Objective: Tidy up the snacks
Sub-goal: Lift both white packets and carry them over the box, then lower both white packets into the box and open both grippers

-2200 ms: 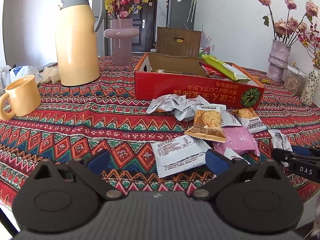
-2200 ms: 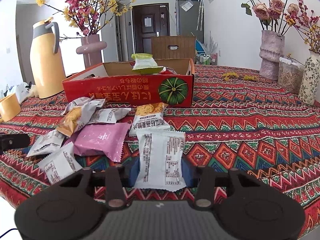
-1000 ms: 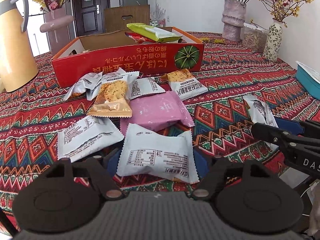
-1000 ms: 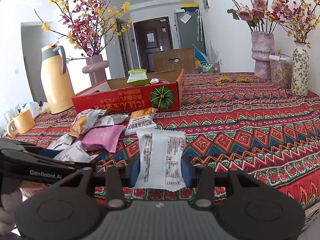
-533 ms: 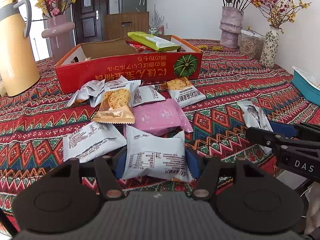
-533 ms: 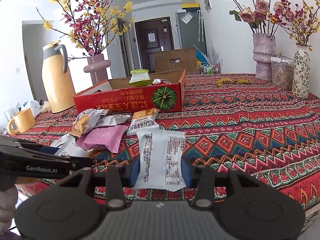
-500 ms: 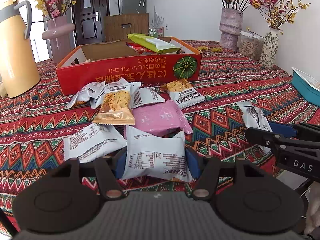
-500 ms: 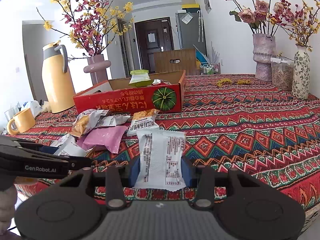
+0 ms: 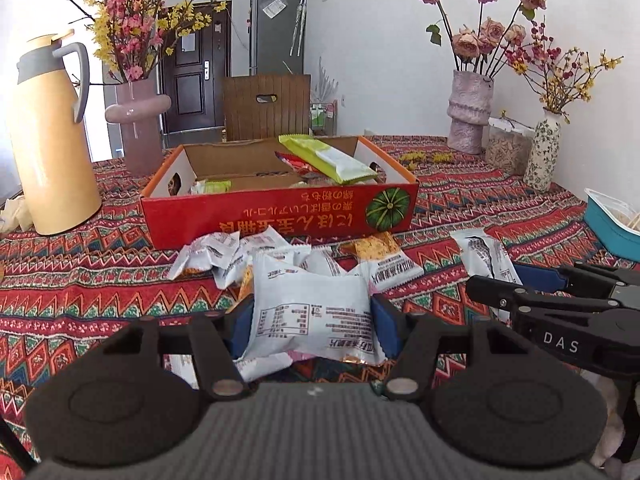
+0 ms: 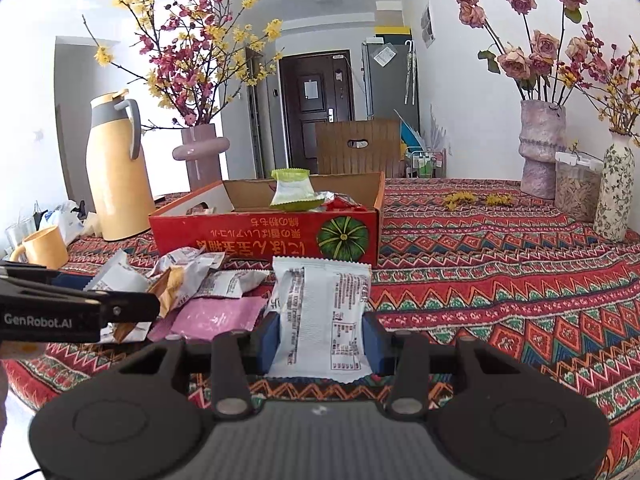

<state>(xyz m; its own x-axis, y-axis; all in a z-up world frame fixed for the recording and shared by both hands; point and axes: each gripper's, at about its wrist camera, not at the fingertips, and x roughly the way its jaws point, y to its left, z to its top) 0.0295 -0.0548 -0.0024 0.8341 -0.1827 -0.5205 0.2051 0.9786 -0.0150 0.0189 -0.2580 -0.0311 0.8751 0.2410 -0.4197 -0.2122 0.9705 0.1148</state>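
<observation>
Now 2 white snack packets — 1 pinched in each tool.

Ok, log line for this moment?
left gripper: shut on white packet | right gripper: shut on white wrapper | red box: ahead

Tablecloth: red zigzag pattern, covers the table.
Flask: tall, yellow, grey handle, upright at left.
Mug: yellow, near the flask.
Pink vase: behind the flask, holds pink and yellow blossom branches.
Rose vase: mauve, ribbed, by the right wall, dried roses.
Floral vase: slim, white, right of a clear jar.
Teal tub: at right edge.
Chair: wooden, behind the table.
Door: dark, shut.
</observation>
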